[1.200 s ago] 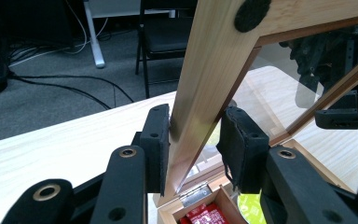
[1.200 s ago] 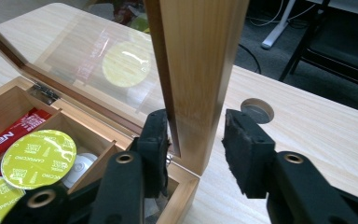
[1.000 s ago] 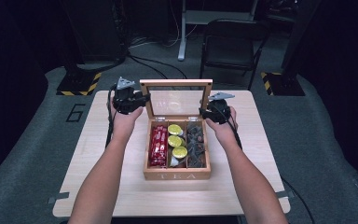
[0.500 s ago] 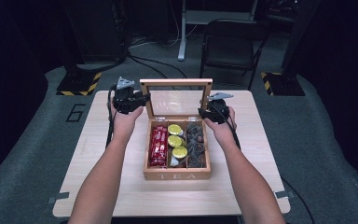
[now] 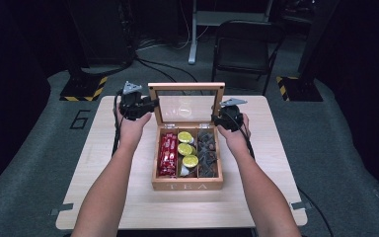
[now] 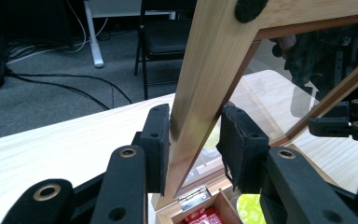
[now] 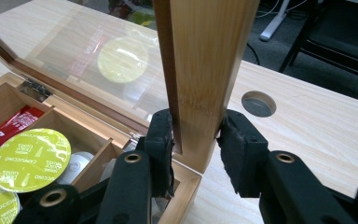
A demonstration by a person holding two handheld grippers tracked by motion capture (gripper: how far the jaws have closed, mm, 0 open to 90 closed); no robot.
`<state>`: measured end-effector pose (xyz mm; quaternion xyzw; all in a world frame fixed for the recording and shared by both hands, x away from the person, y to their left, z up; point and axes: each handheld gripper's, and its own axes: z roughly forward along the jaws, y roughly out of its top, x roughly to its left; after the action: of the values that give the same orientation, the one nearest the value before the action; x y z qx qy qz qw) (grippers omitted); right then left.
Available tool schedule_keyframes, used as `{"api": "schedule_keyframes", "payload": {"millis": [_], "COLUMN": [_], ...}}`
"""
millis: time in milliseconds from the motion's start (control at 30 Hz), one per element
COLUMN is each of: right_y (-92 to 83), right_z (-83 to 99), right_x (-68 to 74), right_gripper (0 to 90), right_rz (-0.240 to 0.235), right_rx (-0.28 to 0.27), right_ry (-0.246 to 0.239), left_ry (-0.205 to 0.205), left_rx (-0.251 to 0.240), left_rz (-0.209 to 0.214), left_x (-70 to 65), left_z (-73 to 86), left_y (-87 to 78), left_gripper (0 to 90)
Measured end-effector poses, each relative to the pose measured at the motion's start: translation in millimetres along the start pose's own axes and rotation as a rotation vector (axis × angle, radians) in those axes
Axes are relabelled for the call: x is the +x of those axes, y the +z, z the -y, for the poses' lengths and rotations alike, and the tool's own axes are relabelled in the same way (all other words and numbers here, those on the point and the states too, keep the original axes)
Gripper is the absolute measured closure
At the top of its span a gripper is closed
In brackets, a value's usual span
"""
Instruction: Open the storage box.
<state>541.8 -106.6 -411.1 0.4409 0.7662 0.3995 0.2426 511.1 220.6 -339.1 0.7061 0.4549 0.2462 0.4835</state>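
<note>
- A wooden tea box (image 5: 187, 186) sits near the middle of a light wooden table (image 5: 128, 197); the front wall carries the letters "TEA".
- The lid (image 5: 186, 102), a wooden frame around a clear pane, stands open and close to upright on hinges at the rear edge of the box.
- The left gripper (image 5: 148, 104) is at the left upright of the lid frame. In the left gripper view (image 6: 193, 140) its 2 black jaws are closed on that wooden upright: the left pad lies flat against the wood, and the right pad meets the opposite face with its foam facing partly peeled.
- The right gripper (image 5: 220, 120) is at the right upright of the lid frame, lower down and near the hinge corner. In the right gripper view (image 7: 195, 140) its 2 jaws have just been closing, with the right upright between them. Both pads now press on the wood.
- Both of the person's forearms reach in from the near edge of the table, 1 on each side of the box.
- The box has 3 lengthwise compartments. The left one holds red packets (image 5: 168, 153). The middle one holds 3 round capsules with yellow-green tops (image 5: 185, 148). The right one holds dark items (image 5: 207, 152) too small to identify.
- In the right gripper view, a round hole (image 7: 258, 103) shows in the tabletop just beyond the lid's right upright.
- A dark folding chair (image 5: 244, 47) stands on the floor beyond the far edge of the table.
</note>
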Motion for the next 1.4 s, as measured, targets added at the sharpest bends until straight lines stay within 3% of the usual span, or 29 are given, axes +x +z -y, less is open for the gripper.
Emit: {"api": "schedule_keyframes", "payload": {"millis": [300,967,1400], "right_y": [-0.3,1.3,2.4], "right_z": [0.1,-0.8,-3.2], "right_x": [-0.6,-2.2,-2.6], "right_gripper": [64.5,64.5,64.6], "right_rz": [-0.007,-0.01,-0.007], "right_rx": [0.004,-0.002,0.01], "right_ry": [0.006,0.006,0.011], "left_ry": [-0.042,-0.011,0.001], "left_rx": [-0.004,0.01,0.029], "left_rz": [0.004,-0.009,0.014], "left_x": [-0.3,-2.2,-6.2], "left_z": [6.2,14.3,22.3], "left_y": [0.1,0.3,0.6], "left_gripper": [62.8,56.1,53.6]}}
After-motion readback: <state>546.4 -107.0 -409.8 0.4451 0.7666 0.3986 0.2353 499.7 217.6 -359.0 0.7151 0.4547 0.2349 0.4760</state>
